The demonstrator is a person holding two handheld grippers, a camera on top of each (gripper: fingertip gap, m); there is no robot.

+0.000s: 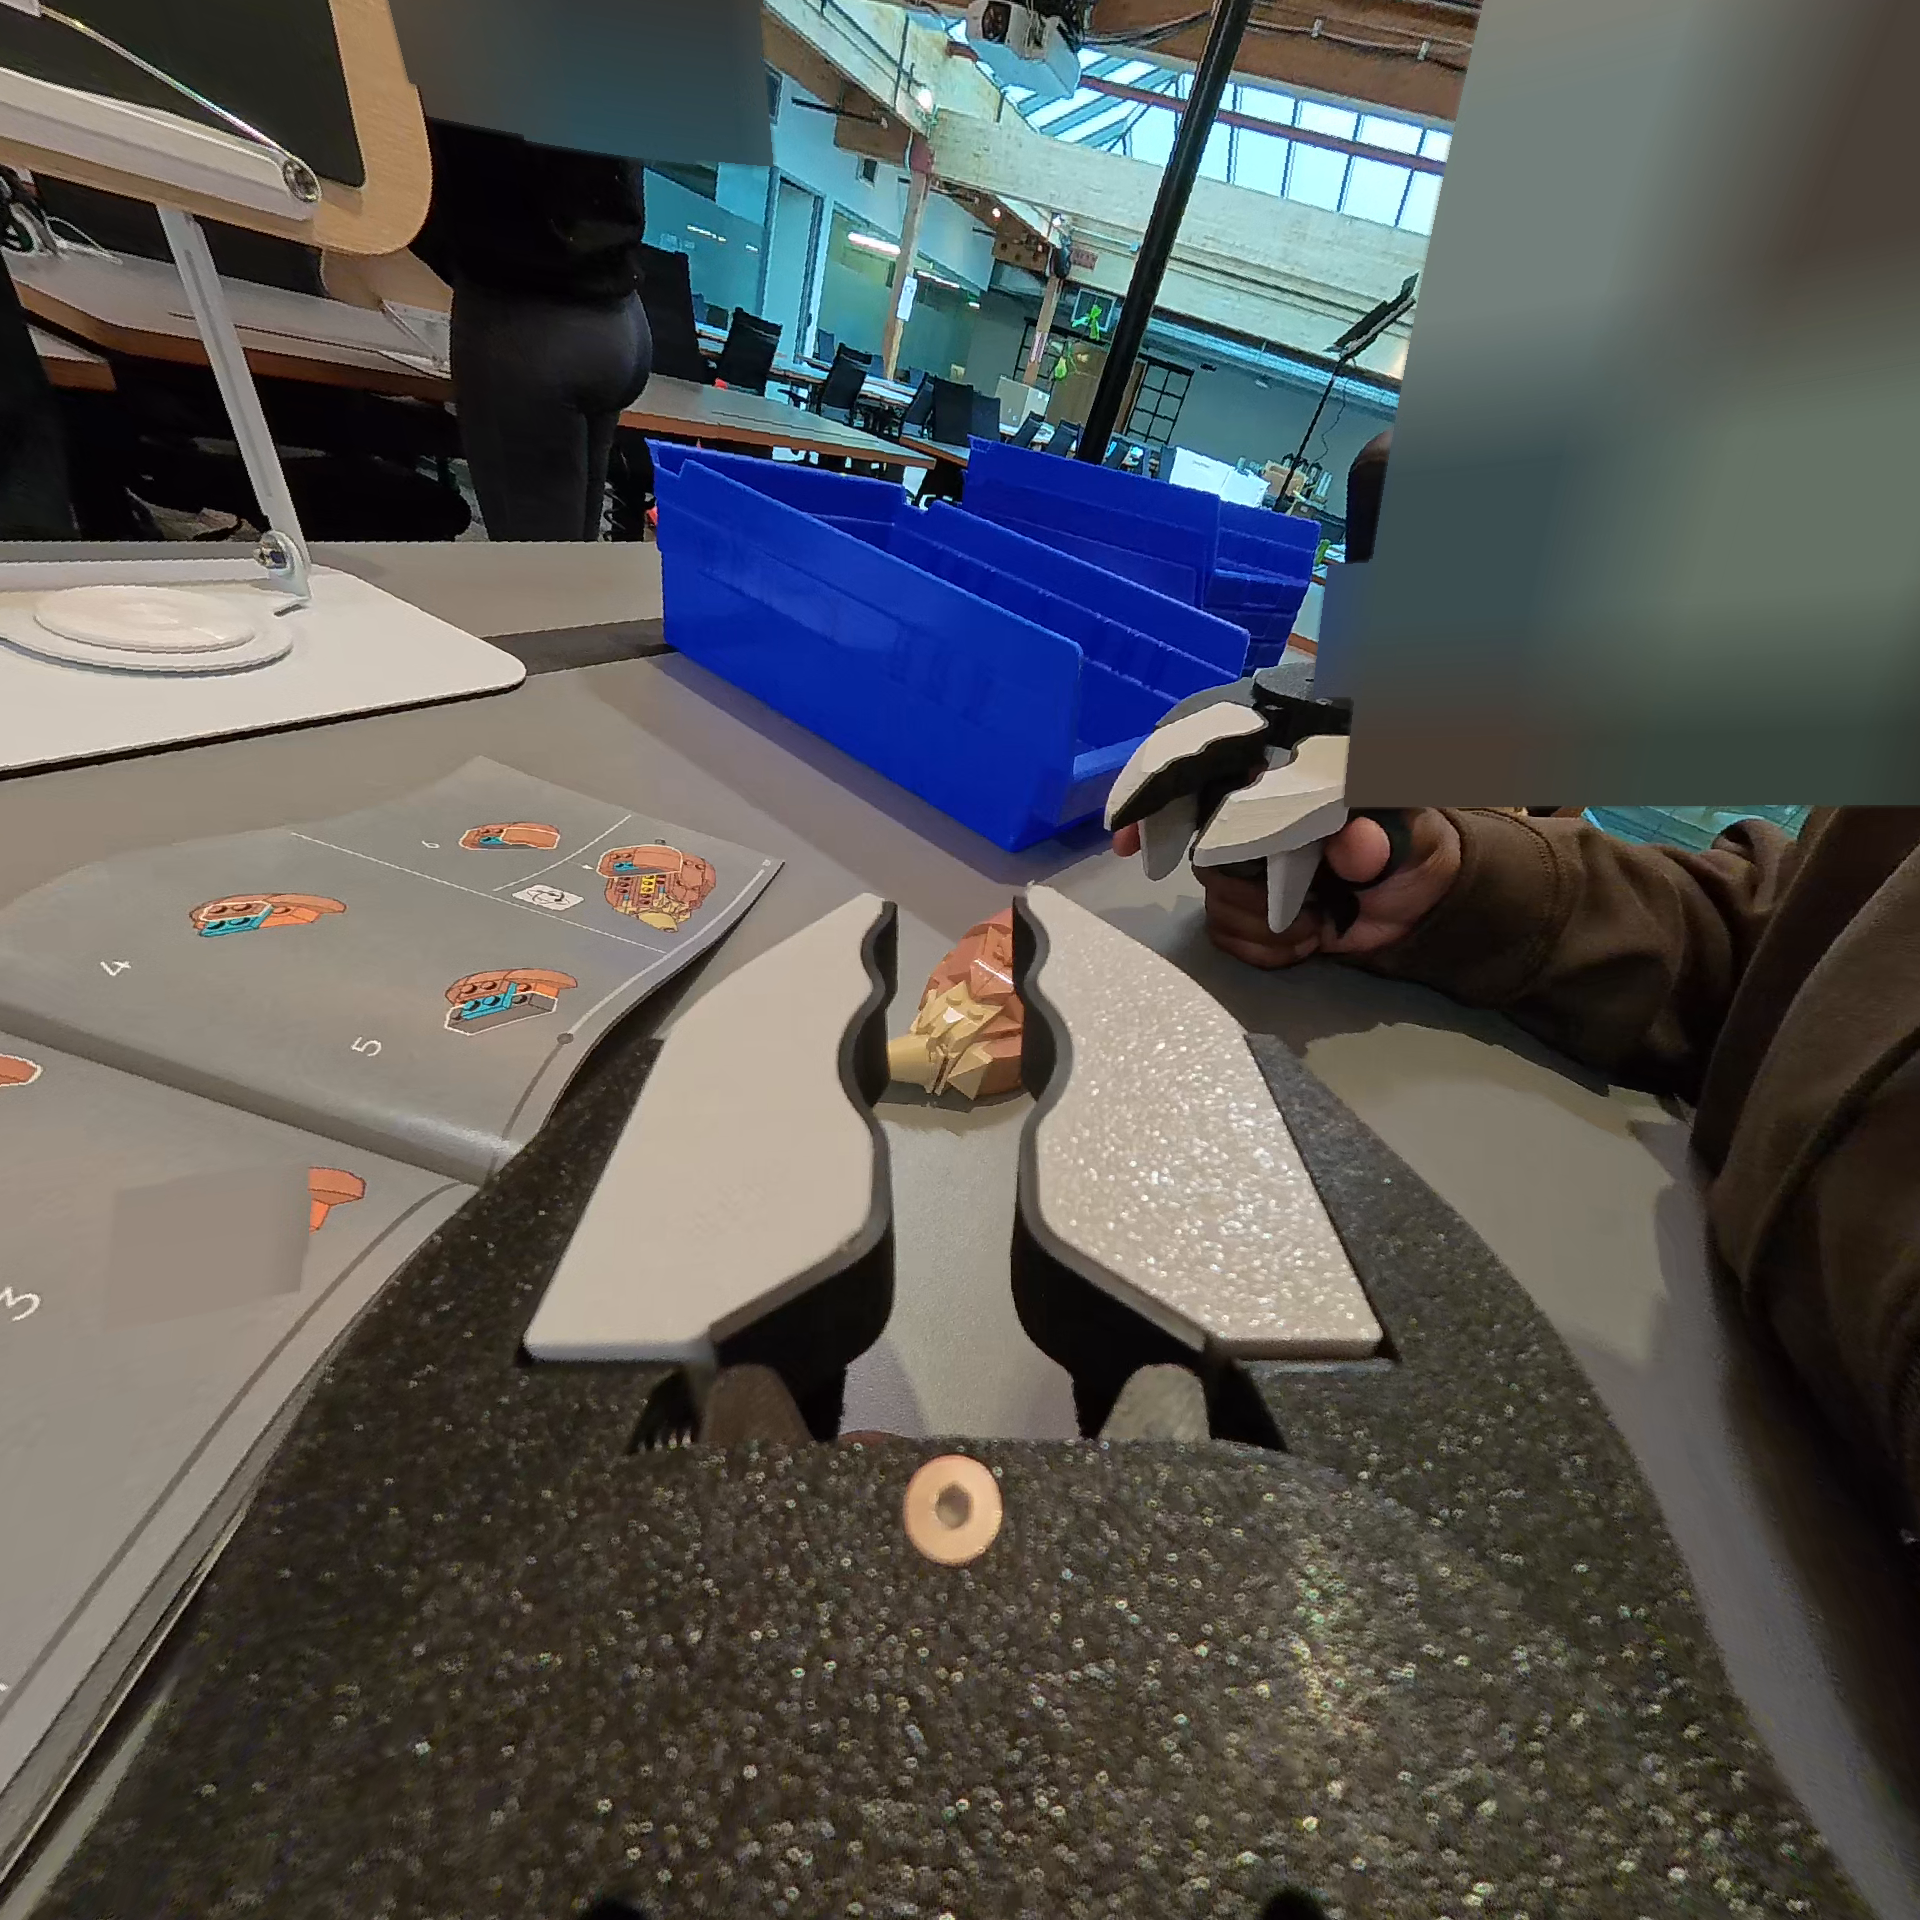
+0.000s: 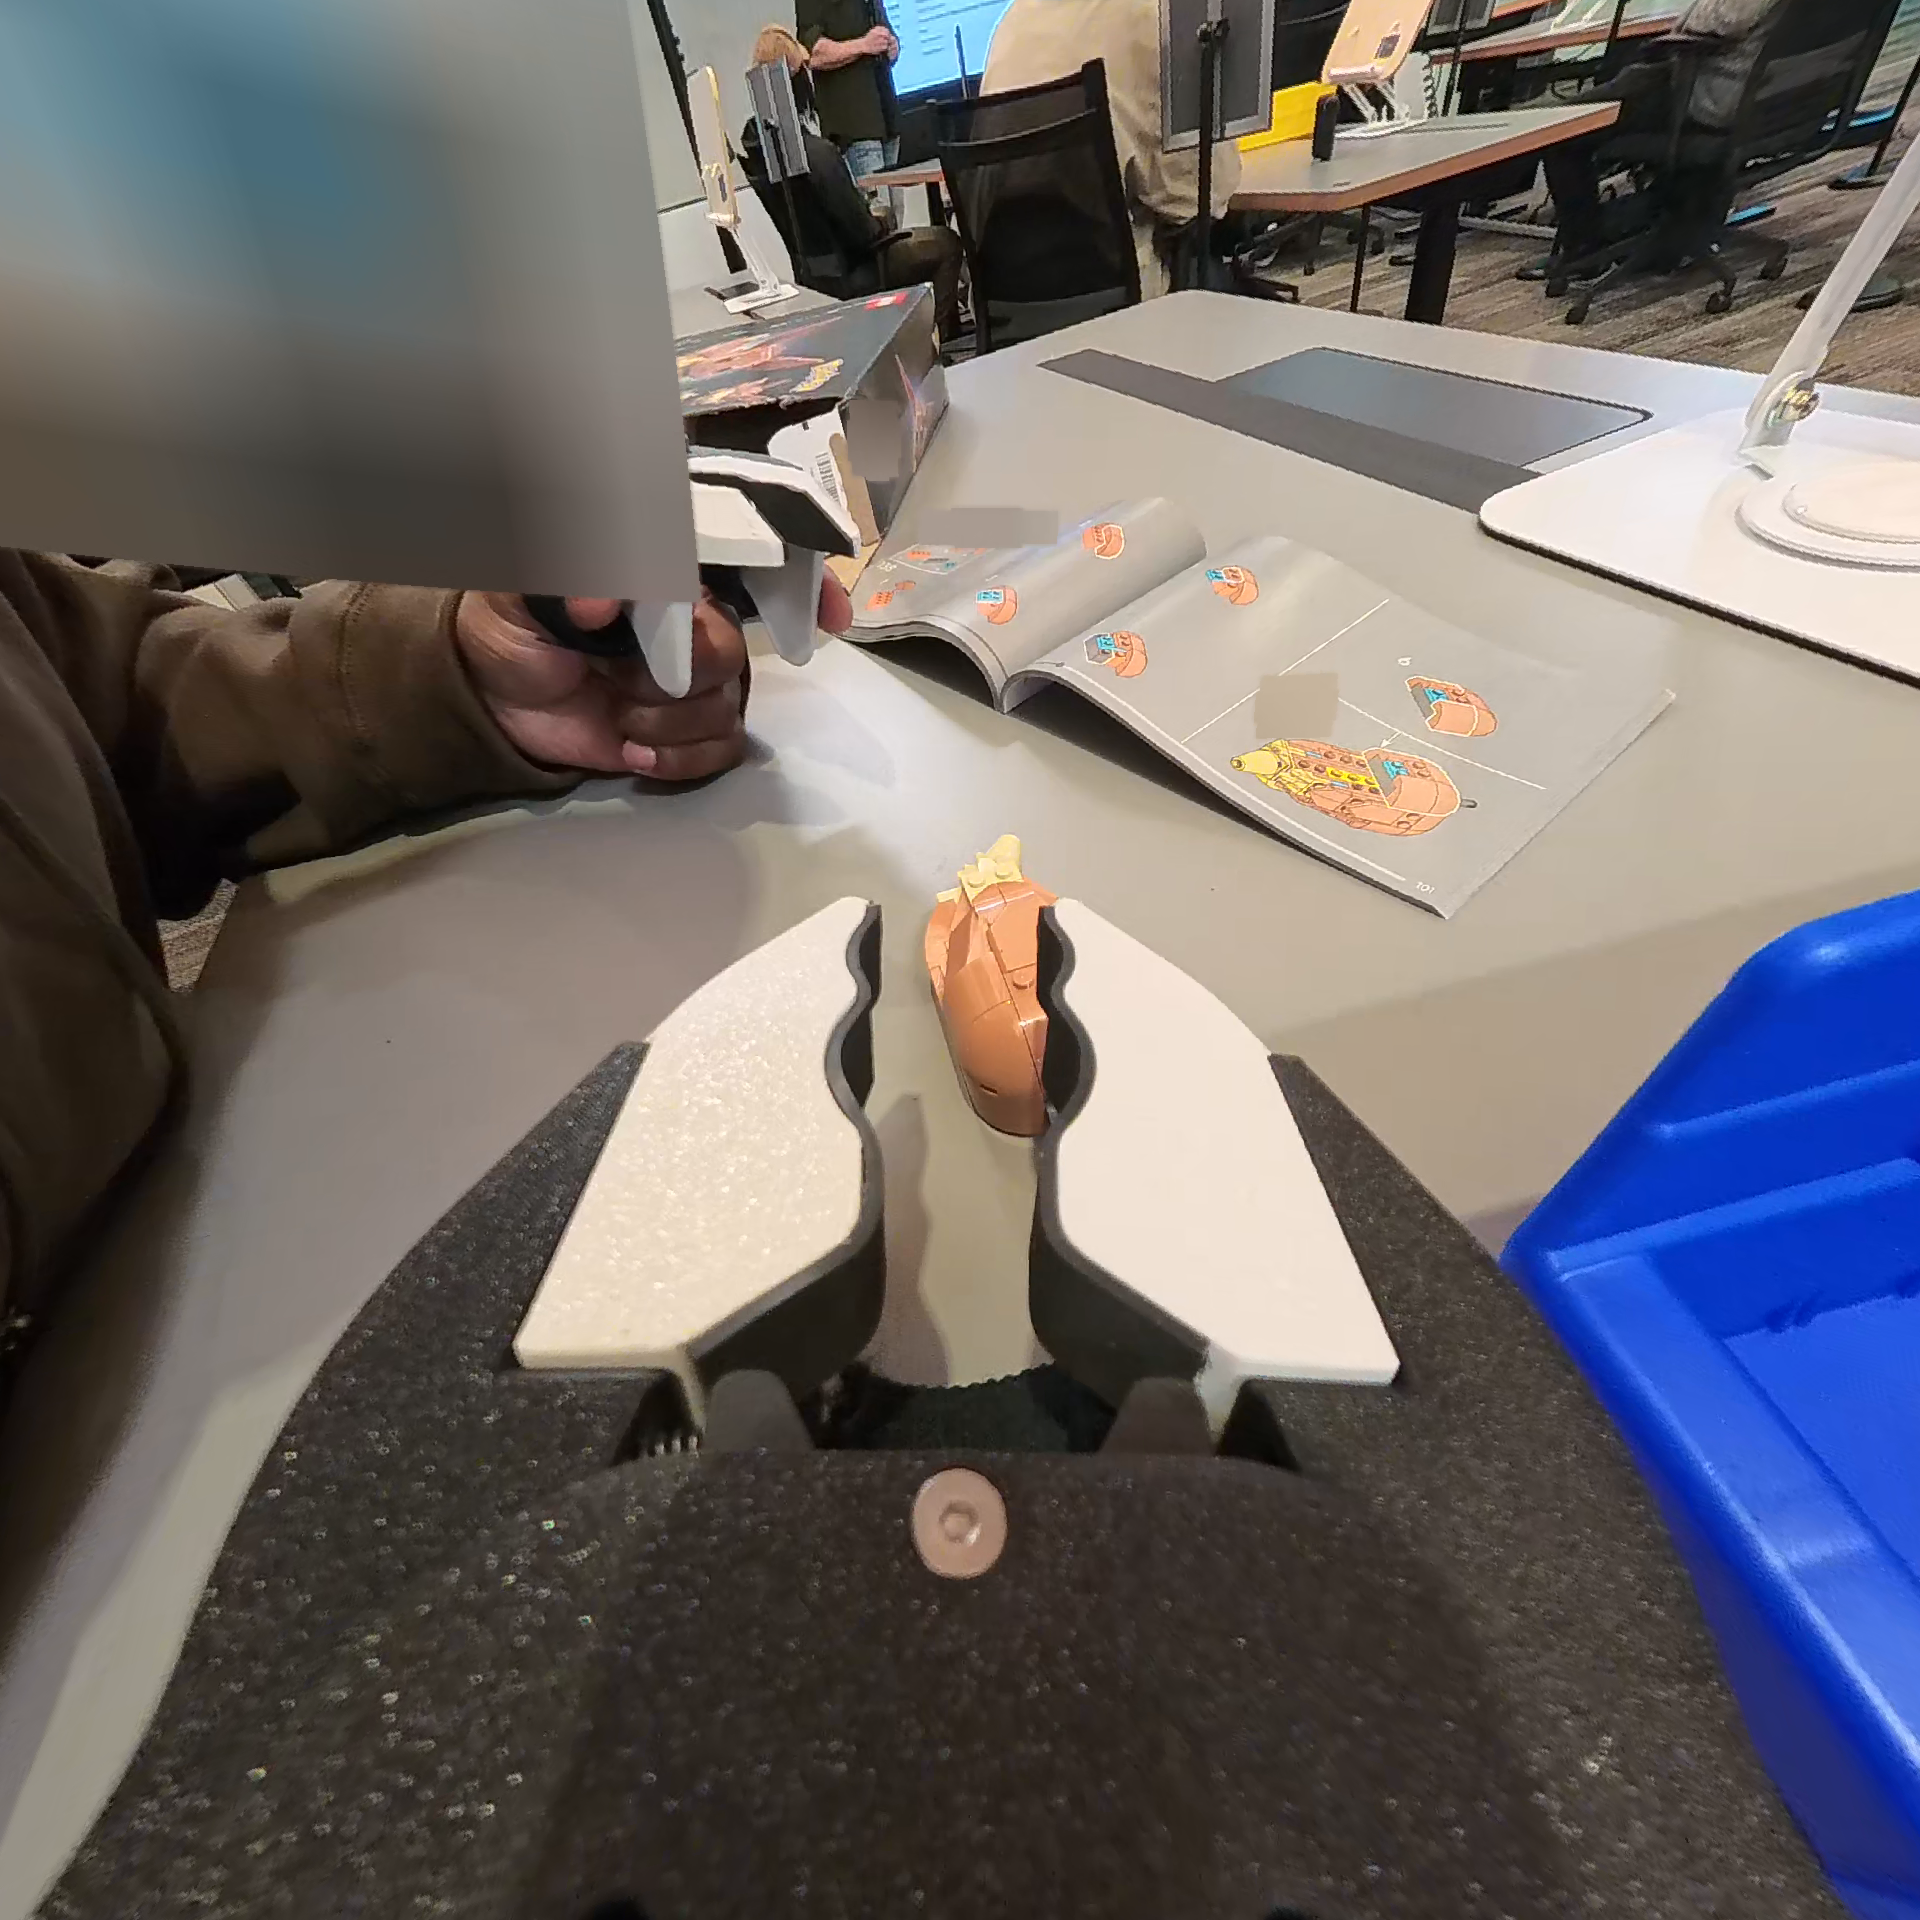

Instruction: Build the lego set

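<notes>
Model (image 1: 971, 1023) sits centre frame on table (image 1: 1455, 1091), looks largely built against manual (image 1: 416, 956), my left gripper (image 1: 956, 914) and right gripper (image 2: 966, 920) both parted, neither clamping it.

lego model (image 2: 987, 1023): tan-orange body, cream tip | instruction booklet (image 2: 1340, 707): grey pages, orange, teal and yellow drawings | bins (image 1: 883, 665): solid blue | table (image 2: 1091, 478): plain grey | gripper fingers (image 1: 727, 1132): light grey, speckled black mount | sleeve (image 1: 1621, 935): brown
</notes>
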